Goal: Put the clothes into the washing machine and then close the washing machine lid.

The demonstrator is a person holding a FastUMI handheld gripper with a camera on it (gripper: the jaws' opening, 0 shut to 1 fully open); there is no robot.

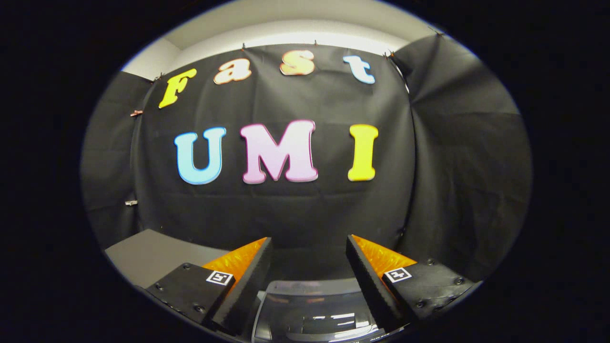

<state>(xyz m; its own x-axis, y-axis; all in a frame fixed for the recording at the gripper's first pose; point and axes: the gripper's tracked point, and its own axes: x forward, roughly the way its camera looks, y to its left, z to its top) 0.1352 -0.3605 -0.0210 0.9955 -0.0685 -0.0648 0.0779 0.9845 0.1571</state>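
Observation:
My gripper (309,247) is open, its two fingers spread wide with nothing between them. It points level at the booth's black back wall. Low down between the fingers shows the top of the washing machine (312,309), a glossy dark lid panel with a pale rim that reflects the lights. From here I cannot tell whether that lid is up or down. No clothes are in sight.
A grey table surface (152,255) runs to the left of the left finger, up to the black cloth wall. Black cloth also closes off the right side (467,181). A pale ceiling strip (295,33) shows above the cloth.

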